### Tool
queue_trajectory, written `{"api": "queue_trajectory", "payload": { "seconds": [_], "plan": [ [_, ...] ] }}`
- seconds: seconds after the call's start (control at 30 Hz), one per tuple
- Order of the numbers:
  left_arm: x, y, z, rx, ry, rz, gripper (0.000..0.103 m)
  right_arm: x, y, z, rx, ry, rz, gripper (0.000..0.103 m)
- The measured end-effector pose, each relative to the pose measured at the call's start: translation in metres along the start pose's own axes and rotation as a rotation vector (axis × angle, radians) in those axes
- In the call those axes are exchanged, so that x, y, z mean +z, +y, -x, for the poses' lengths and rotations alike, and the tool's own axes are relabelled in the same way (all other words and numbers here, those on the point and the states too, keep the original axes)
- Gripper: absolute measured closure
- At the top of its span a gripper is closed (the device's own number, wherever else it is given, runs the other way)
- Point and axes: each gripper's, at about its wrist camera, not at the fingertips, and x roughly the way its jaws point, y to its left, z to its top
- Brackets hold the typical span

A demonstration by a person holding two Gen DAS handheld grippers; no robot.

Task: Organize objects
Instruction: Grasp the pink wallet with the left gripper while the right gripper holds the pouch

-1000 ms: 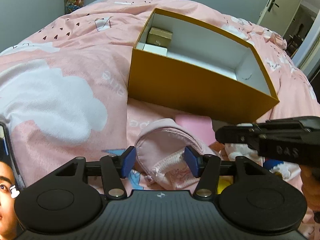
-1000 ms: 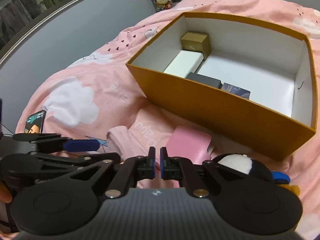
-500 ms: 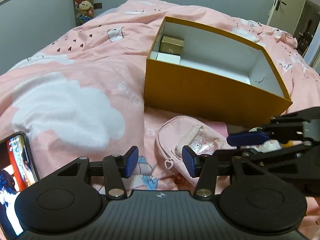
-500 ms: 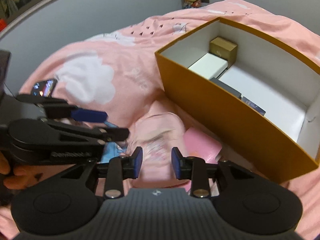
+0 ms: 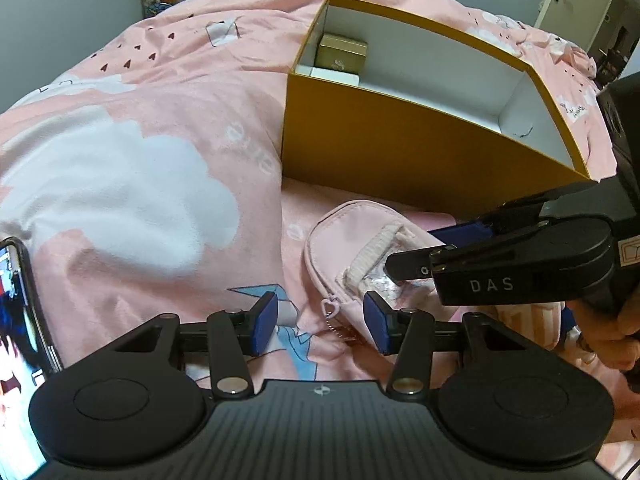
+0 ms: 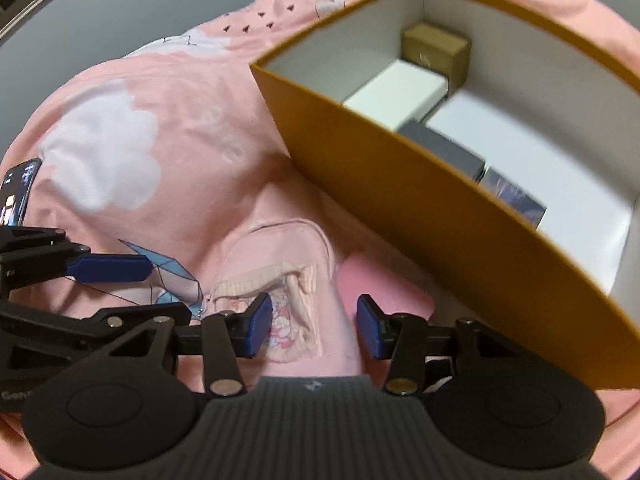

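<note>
Box: the orange box (image 6: 460,216) sits open on the pink bedspread (image 5: 152,128), already holding a gold carton (image 6: 436,54), a white carton (image 6: 394,94), a dark grey one (image 6: 442,152) and a patterned one (image 6: 514,198) along its near wall.
Left to do: the pink pouch (image 6: 288,268) lies on the bedspread just in front of the box, beside a flat pink item (image 6: 384,294) (what that is, I cannot tell).
Right gripper (image 6: 314,328): jaws have just been opening and now straddle the pouch's lower end, the pads not pressing on it.
Left gripper (image 5: 320,322): jaws apart, empty, hovering at the pouch's zip corner.
Progress: roughly midway, I judge; the pouch looks to be next.
</note>
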Motion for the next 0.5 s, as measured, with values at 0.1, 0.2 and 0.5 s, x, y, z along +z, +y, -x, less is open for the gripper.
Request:
{"api": "queue_trajectory", "payload": {
  "seconds": [0.1,0.2,0.5],
  "plan": [
    [0.000,-0.002,-0.002,-0.007,0.006,-0.007,0.046,-0.005,-0.001,0.003,0.014,-0.010,-0.036,0.078],
    [0.000,-0.003,-0.003,-0.033,0.008,-0.012,0.046,-0.010,0.001,0.012,0.023,-0.025,-0.063,0.084],
    [0.006,-0.009,-0.001,-0.145,-0.001,-0.023,0.046,-0.022,0.004,0.064,-0.112,-0.157,-0.119,0.087]
  ]
}}
